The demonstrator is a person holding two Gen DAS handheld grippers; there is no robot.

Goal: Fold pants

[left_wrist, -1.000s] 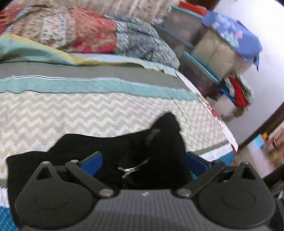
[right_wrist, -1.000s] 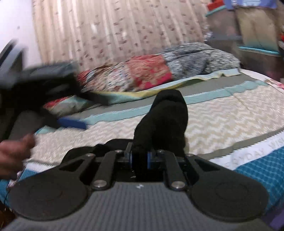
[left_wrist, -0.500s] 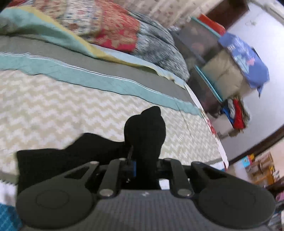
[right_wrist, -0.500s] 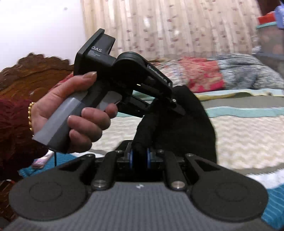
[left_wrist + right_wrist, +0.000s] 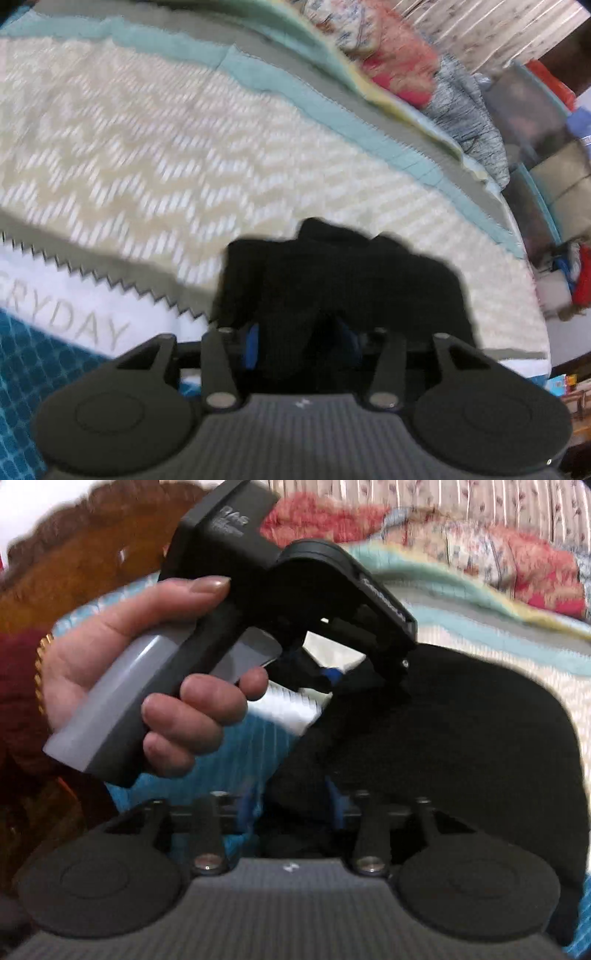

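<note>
My left gripper (image 5: 301, 341) was clamped on the black pants (image 5: 343, 280). The blue pads (image 5: 252, 345) stood close together, with a thick bunch of black fabric pressed between them. Beyond the fingertips, the fabric rose in a dark, lumpy mound ahead of the jaws. The left wrist view was motion-blurred, so seams and edges of the garment could not be resolved.

My right gripper (image 5: 291, 806) was likewise clamped on the pants (image 5: 461, 746). Its blue pads (image 5: 334, 801) pinched a fold of fabric directly at the jaw line. From there the cloth spread up and to the right of the jaws as a broad black sheet.

In the right wrist view, my left hand (image 5: 147, 679) gripped the grey handle of the left gripper (image 5: 334, 675), up and to the left of the right jaws. That tool's fingers met the upper left edge of the same black sheet. Both jaws therefore held one garment, near each other.

Beyond and below the left jaws lay the bedspread (image 5: 155, 155), showing a cream chevron band and teal stripes. A floral quilt (image 5: 498, 554) lay bunched far ahead of the right jaws. A carved wooden headboard (image 5: 85, 557) stood to the upper left of the right jaws.
</note>
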